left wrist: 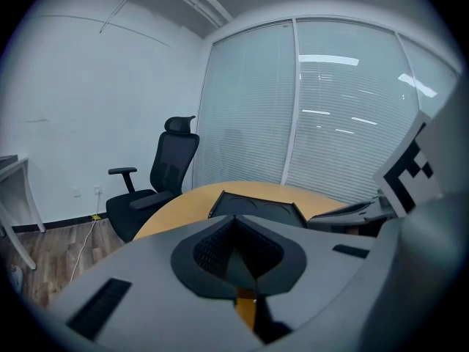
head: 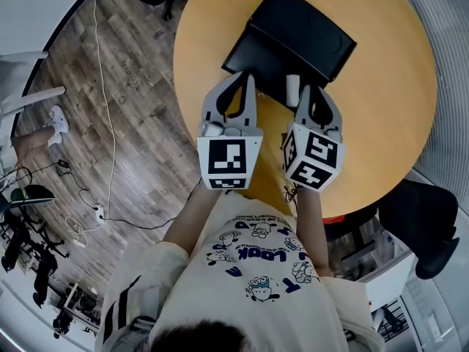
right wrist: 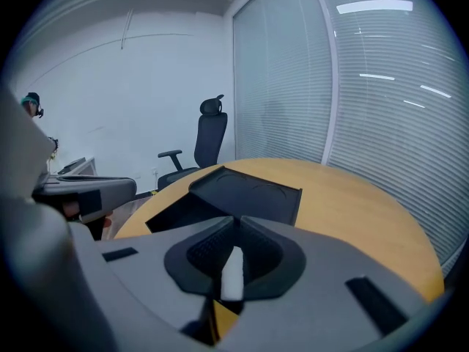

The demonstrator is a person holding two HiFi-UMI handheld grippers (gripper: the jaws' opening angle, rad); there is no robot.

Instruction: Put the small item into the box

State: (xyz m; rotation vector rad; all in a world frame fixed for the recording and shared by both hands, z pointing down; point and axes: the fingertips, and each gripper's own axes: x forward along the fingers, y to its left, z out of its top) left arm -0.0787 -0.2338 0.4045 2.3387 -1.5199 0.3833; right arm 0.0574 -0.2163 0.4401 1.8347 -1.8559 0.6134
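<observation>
A black box (head: 258, 53) lies open on the round wooden table (head: 381, 108), its lid (head: 304, 29) folded back behind it. Both grippers hover just in front of the box. My right gripper (head: 302, 88) is shut on the small white item (head: 292, 90), which stands upright between the dark pads (right wrist: 260, 259); in the right gripper view the item (right wrist: 232, 273) sits ahead of the box (right wrist: 245, 193). My left gripper (head: 245, 77) hangs to the left of it, shut with nothing between its jaws. The left gripper view (left wrist: 236, 224) shows the box (left wrist: 256, 207) beyond the tips.
A black office chair (left wrist: 165, 174) stands beyond the table's far edge by the blinds-covered glass wall (left wrist: 344, 108). Another black chair (head: 421, 222) is at the table's near right. A cable (head: 110, 123) runs over the wooden floor on the left.
</observation>
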